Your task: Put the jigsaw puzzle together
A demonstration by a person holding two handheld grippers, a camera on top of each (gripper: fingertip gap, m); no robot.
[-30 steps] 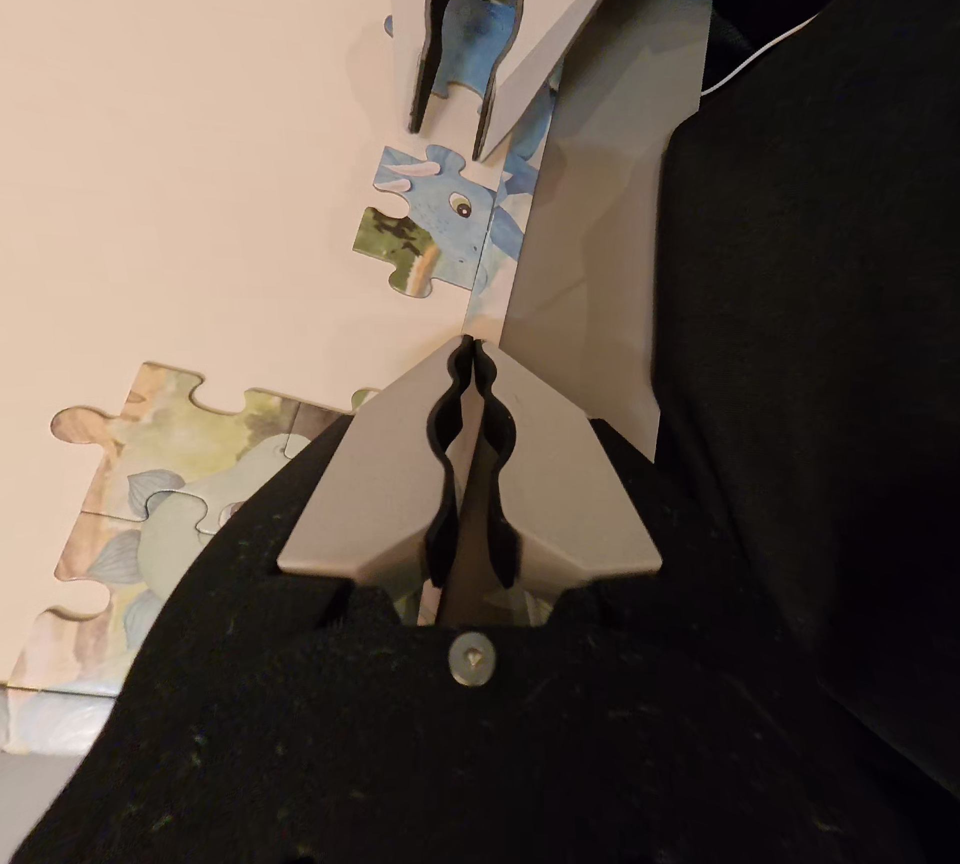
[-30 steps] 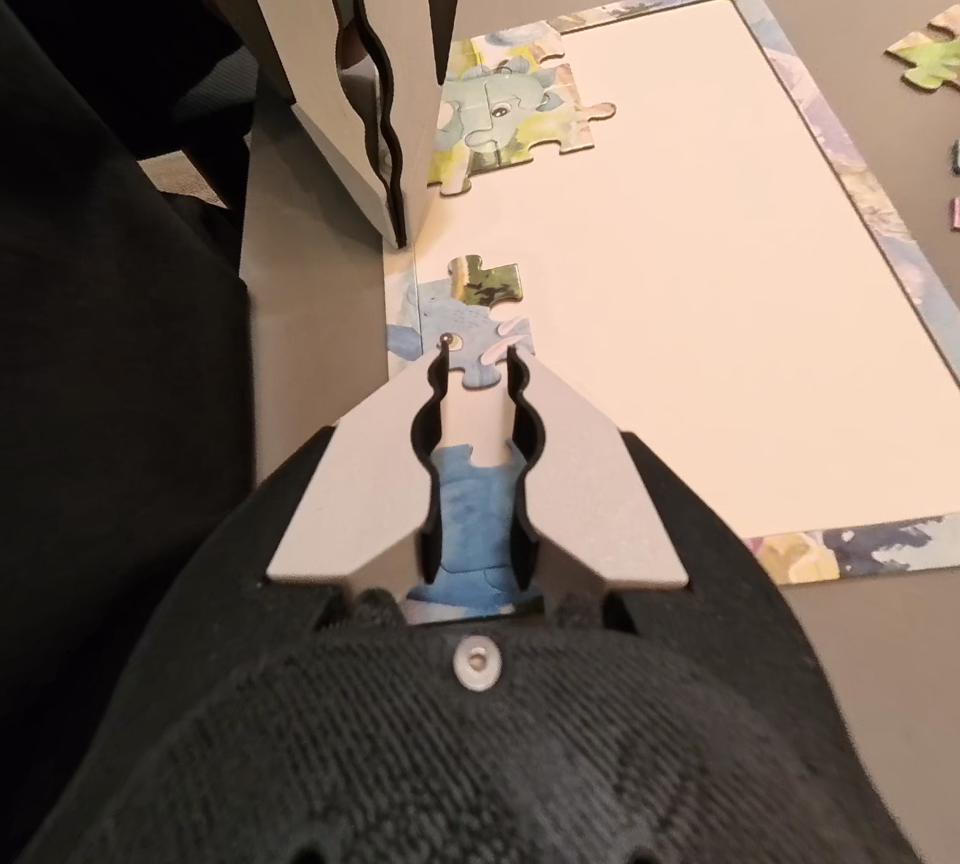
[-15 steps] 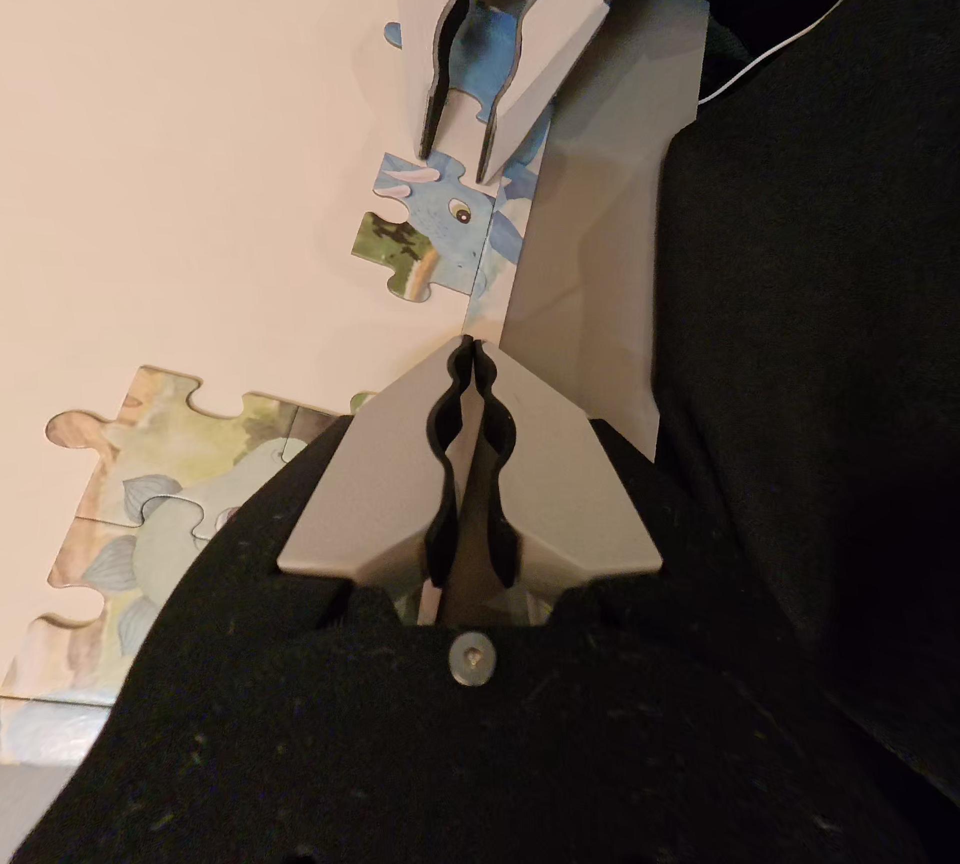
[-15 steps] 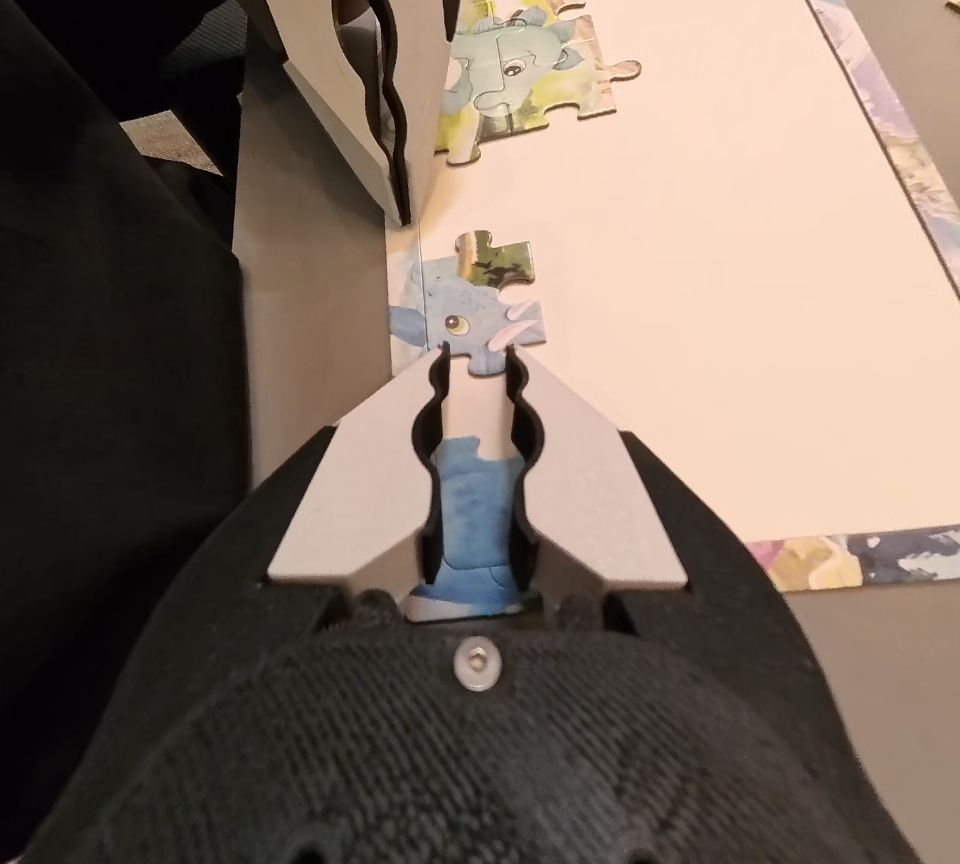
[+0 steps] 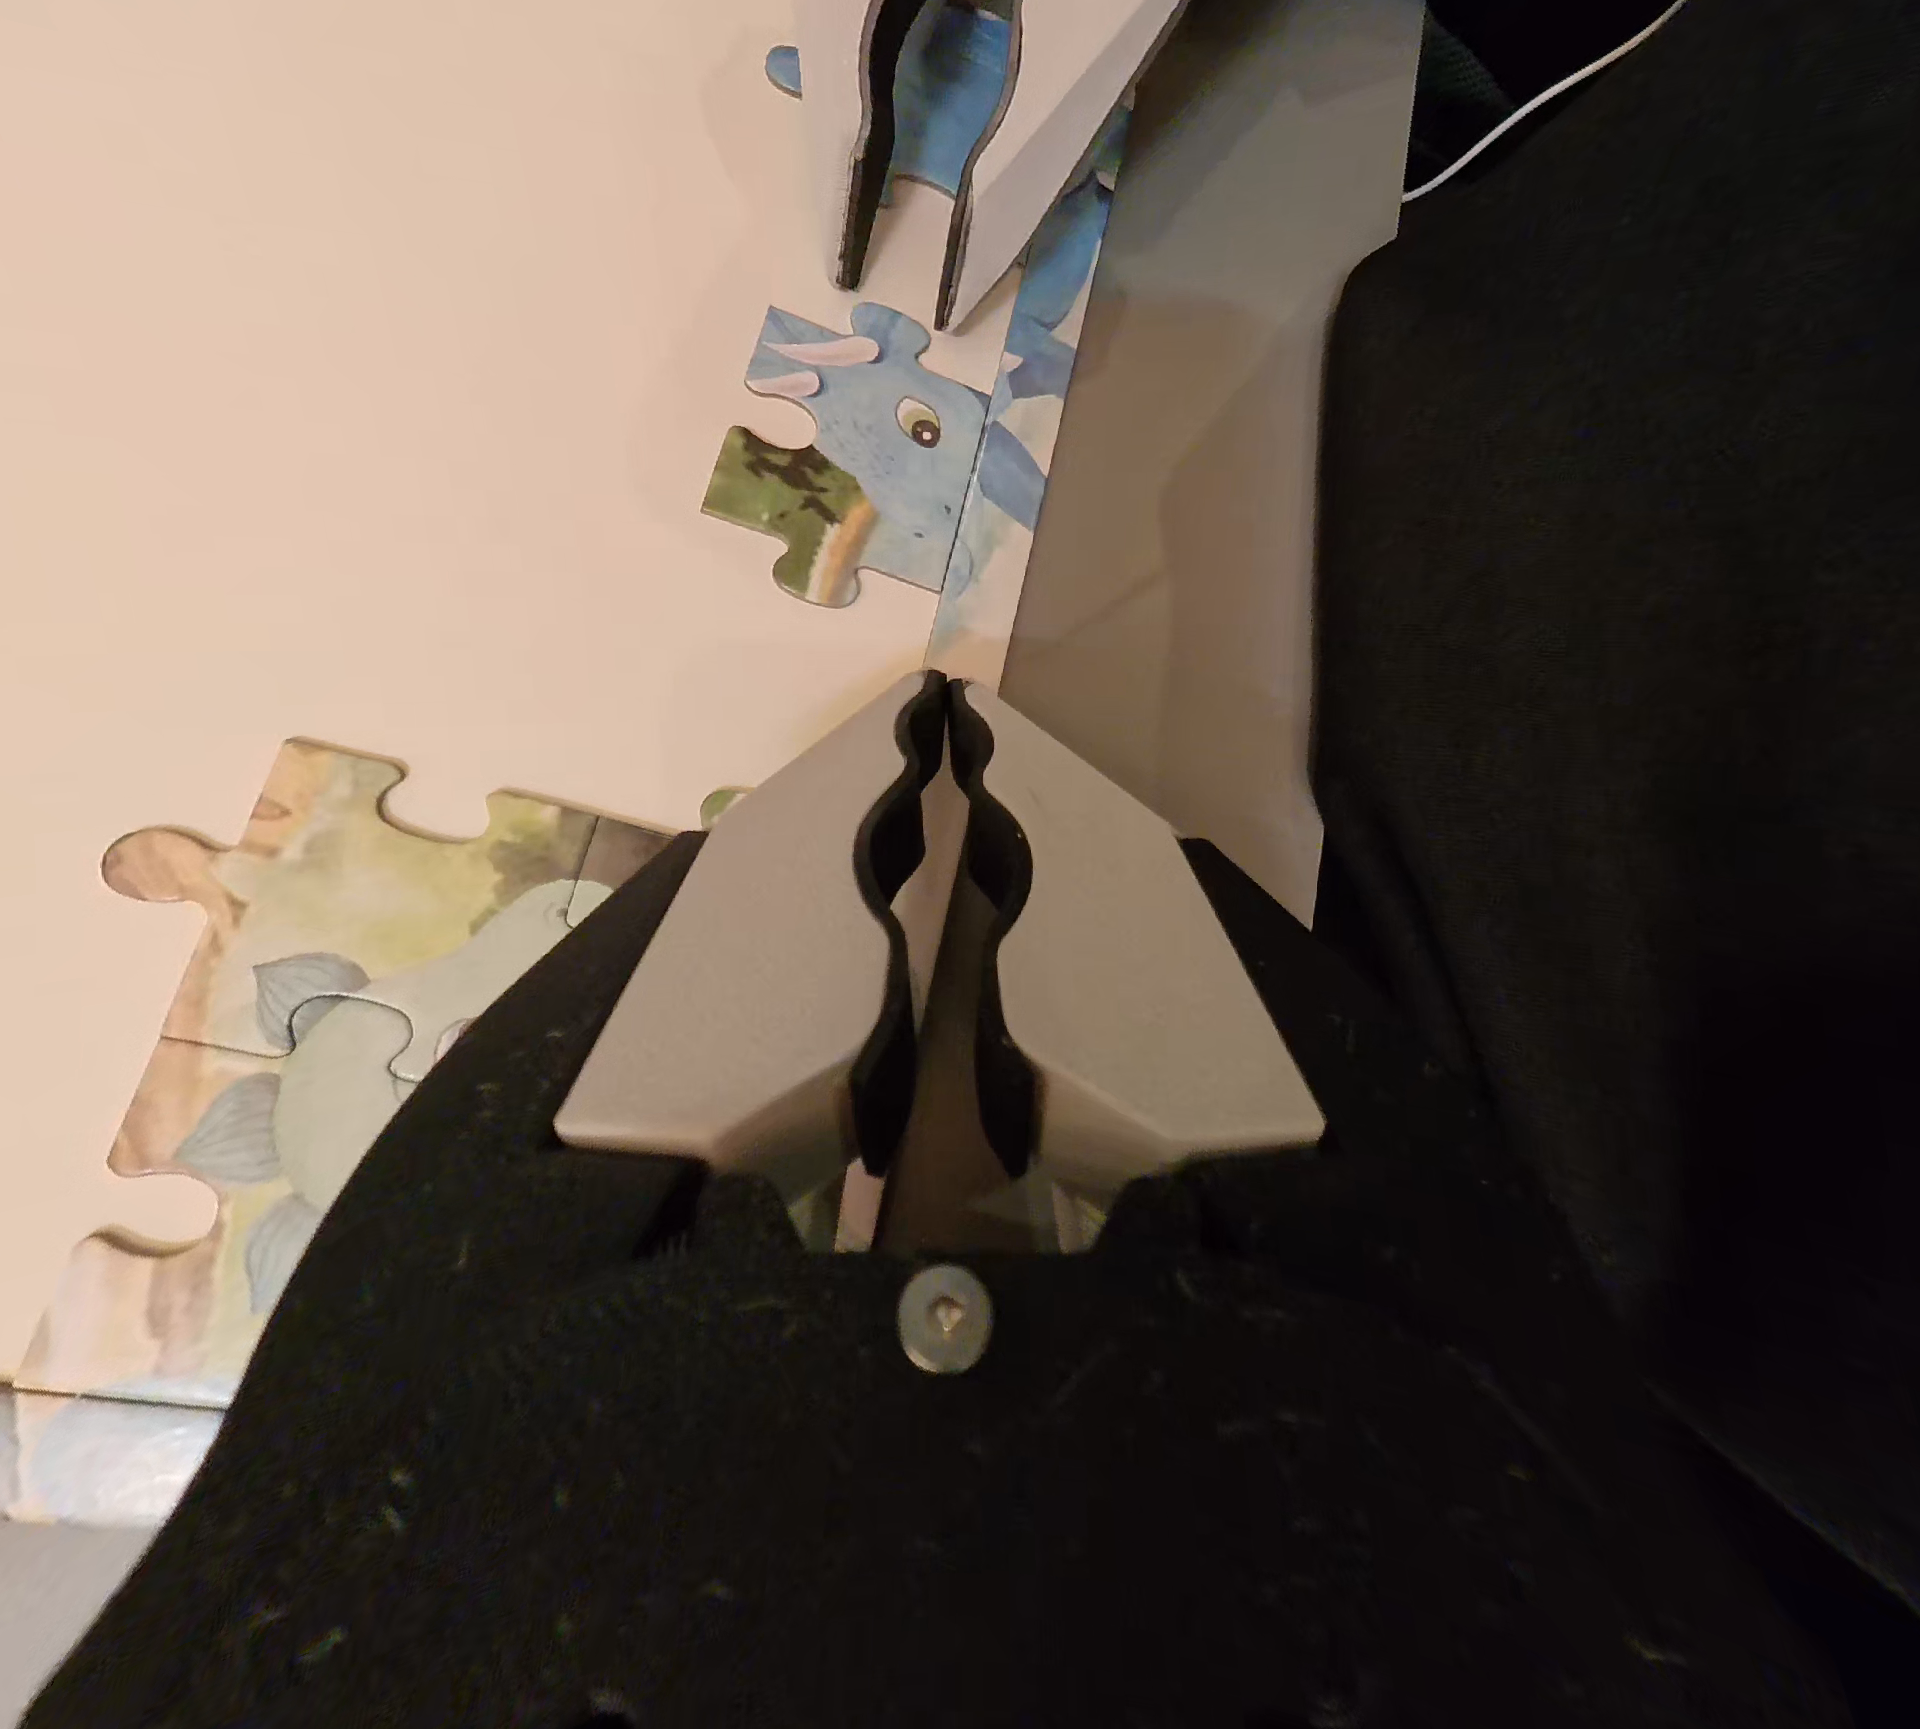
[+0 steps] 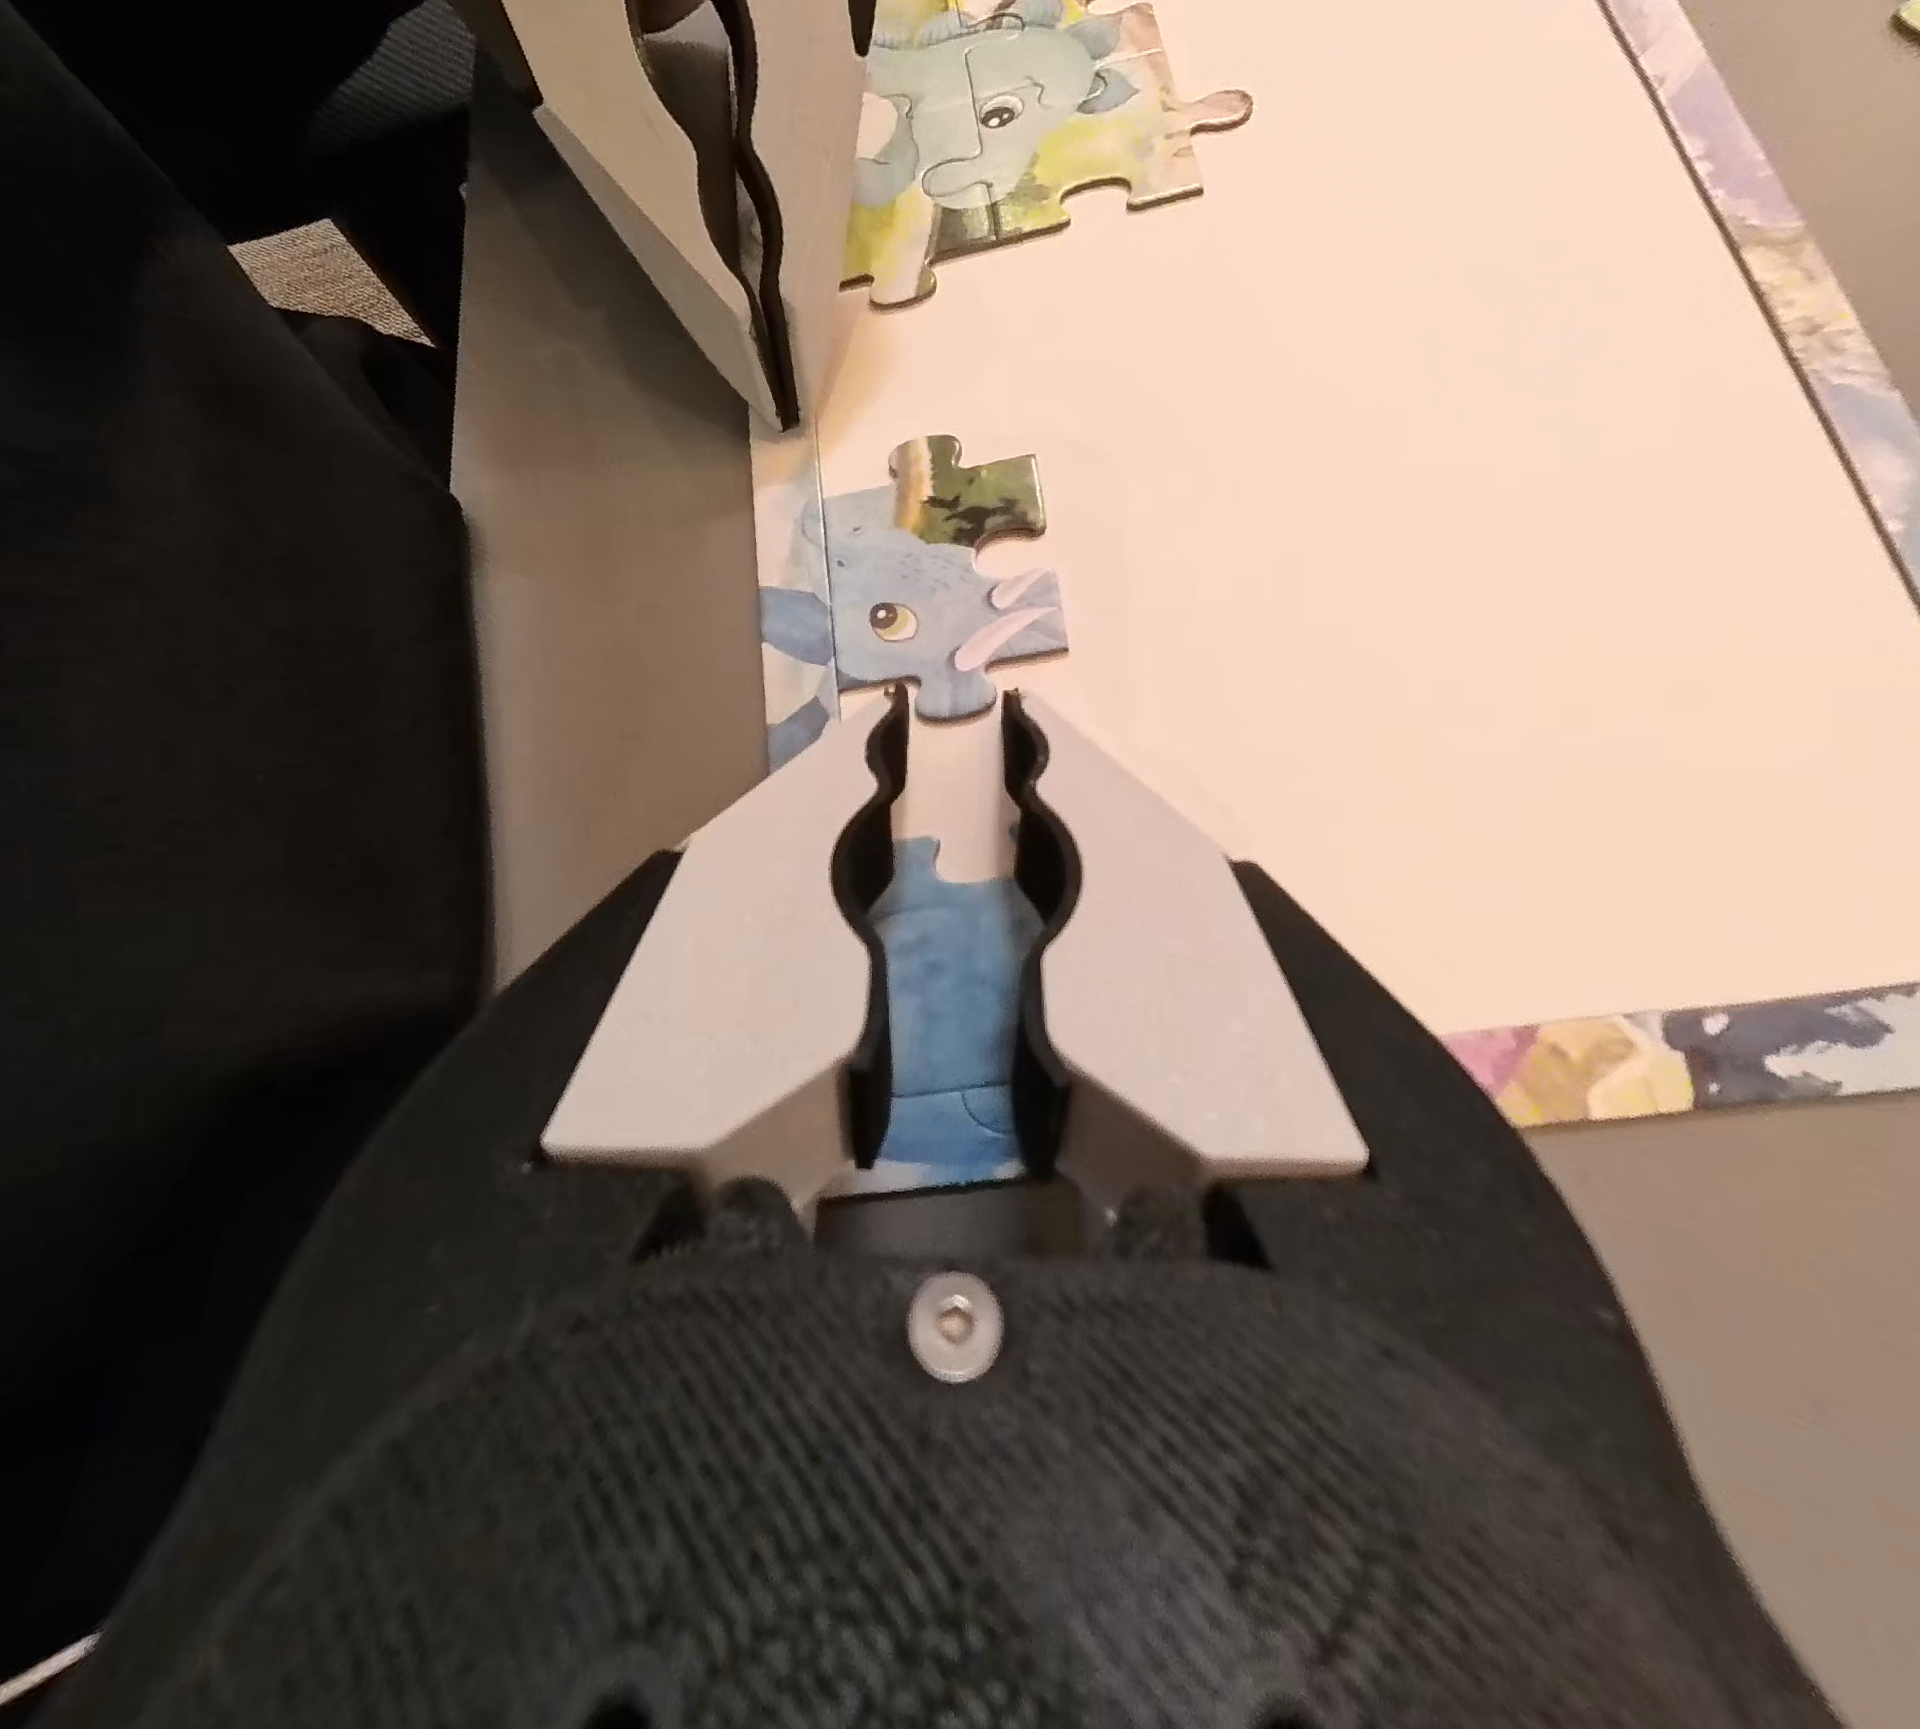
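On the smooth cream tray (image 6: 1403, 432), right gripper (image 6: 956, 708) gapes over a knobbed blue piece (image 6: 951, 983); left gripper (image 5: 945, 687) pinched empty

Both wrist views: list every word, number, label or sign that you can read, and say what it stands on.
None: no words, numbers, labels or signs show in either view.
The puzzle pieces and the puzzle board's border carry only painted pictures.
The left gripper and right gripper are plain grey and black, unmarked.

A grey table (image 6: 1714, 1367) under warm light; patterned floor (image 6: 322, 277) beside it.
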